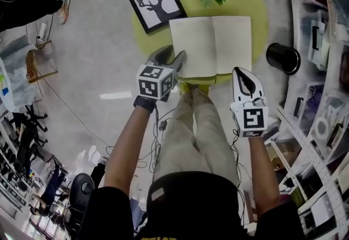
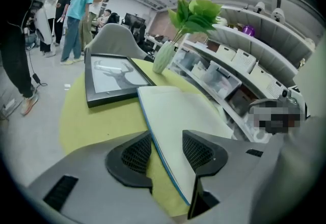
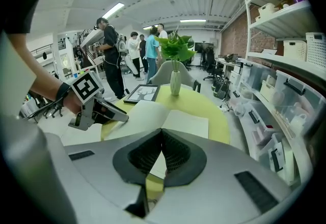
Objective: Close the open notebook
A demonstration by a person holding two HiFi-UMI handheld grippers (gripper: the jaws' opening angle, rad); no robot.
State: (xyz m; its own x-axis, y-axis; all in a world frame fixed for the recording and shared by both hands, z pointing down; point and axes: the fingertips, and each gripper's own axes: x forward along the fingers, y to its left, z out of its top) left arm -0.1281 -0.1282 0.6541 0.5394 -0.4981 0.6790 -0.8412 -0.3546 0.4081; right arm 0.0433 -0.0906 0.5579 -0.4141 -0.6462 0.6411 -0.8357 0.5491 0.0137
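White notebook (image 1: 210, 46) is lying open on the bench (image 1: 257, 12); we are recording its edge inside the spread left gripper (image 1: 172, 59), while the right gripper (image 1: 243, 75), pressed together, is hovering just beside it.

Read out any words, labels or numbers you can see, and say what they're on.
No readable text in any view.
Notebook: pages blank.
Framed picture: deer silhouette only, no words.
Marker cubes: square patterns, no letters.
Shelf bins: any labels too small to read.
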